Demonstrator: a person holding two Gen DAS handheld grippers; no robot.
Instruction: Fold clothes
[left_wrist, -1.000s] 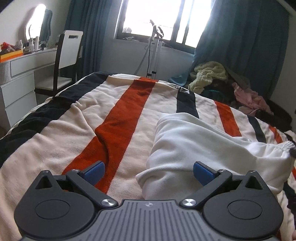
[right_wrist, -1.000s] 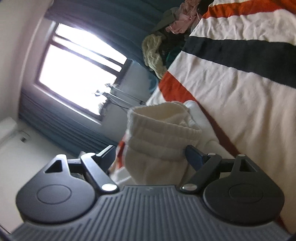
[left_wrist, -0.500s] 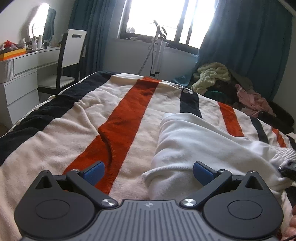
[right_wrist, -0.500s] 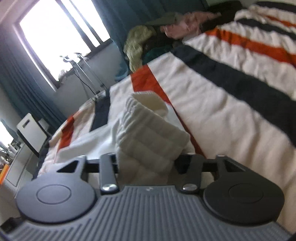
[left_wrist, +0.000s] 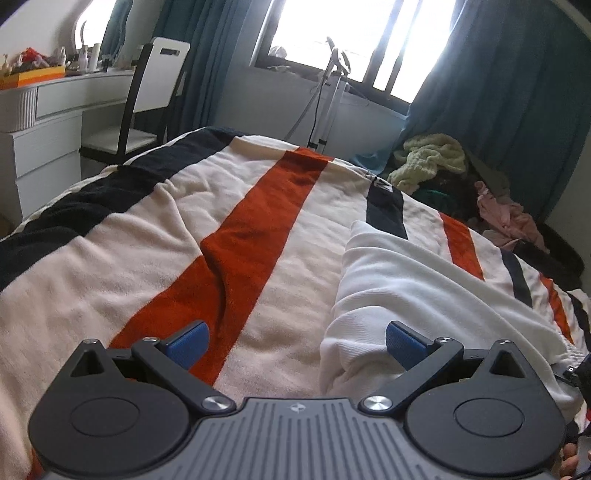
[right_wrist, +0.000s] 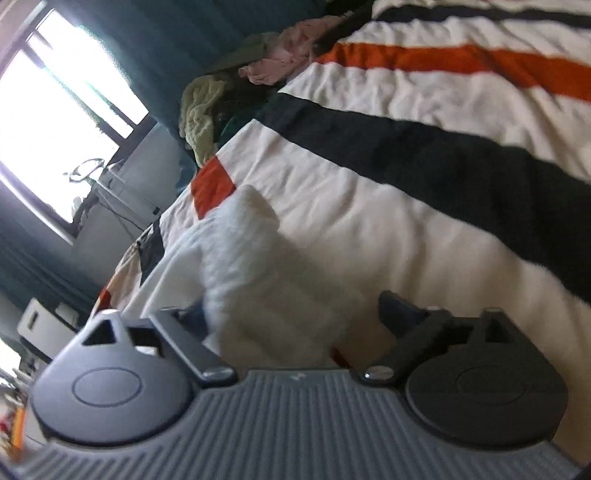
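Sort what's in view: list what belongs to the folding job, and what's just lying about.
Job:
white knit garment on the striped cream, orange and black blanket
left gripper, open
right gripper, open

Lying about:
heap of yellow-green and pink clothes
white chair with black frame
white dresser

Left gripper (left_wrist: 297, 345) open above striped blanket (left_wrist: 155, 251); white garment (left_wrist: 424, 291) beside.

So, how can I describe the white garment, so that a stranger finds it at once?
Start at the bed with the striped blanket, cream with orange and black bands. On its right half lies the white garment, plain and folded over. Unlike the clothes pile near the curtain, it lies alone and has a ribbed cuff.
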